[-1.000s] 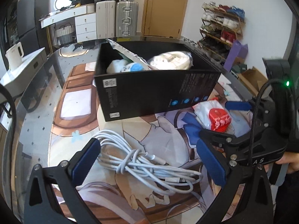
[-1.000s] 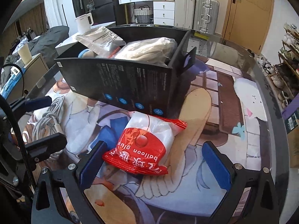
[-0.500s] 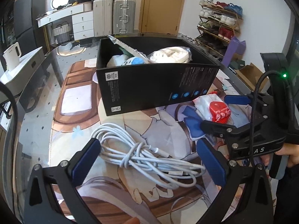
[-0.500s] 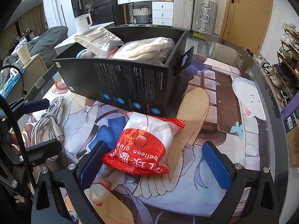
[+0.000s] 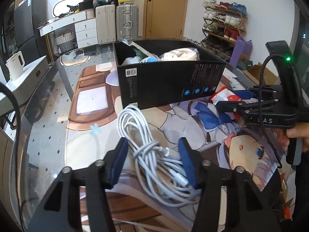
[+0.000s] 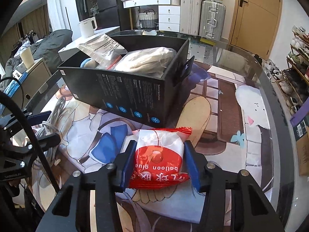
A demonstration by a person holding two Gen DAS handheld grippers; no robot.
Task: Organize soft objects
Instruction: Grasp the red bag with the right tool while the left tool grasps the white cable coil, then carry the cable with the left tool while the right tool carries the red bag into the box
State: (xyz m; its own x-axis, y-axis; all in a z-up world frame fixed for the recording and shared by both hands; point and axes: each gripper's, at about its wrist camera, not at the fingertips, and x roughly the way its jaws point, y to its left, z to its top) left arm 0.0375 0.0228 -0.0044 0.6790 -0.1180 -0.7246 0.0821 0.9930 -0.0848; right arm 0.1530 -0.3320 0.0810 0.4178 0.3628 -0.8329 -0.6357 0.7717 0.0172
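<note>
White coiled charging cable (image 5: 154, 154) lies bundled on the printed mat of the glass-topped table (image 5: 48, 116), just in front of the open black cardboard box (image 5: 170, 83). The left gripper (image 5: 153, 161) straddles the bundle and its jaws are closing; the blue pads (image 5: 186, 160) stand at either flank of the coil, with loops spilling out beyond the right pad.

Red-and-white crinkly plastic packet marked "balloon glue" (image 6: 159, 154) lies on the same mat near the box's front corner. The right gripper (image 6: 159, 163) is closing on it, pads pressed to both sides of the packet.

Risks noted:
- Cable: the grip takes only the middle of the bundle. Loose loops and the plug ends may trail on lifting, snag on the box wall, or unravel the coil.
- Packet: the film is slick and air-filled. A hard squeeze may pop or deform it; a light one may let it slide out.
- Box: it already holds a bagged cream bundle (image 6: 146, 61) and a clear printed bag (image 6: 102, 47), standing near rim height. Added items may ride up or spill over.
- Both grippers work close together; a shared approach to the box invites a collision.
</note>
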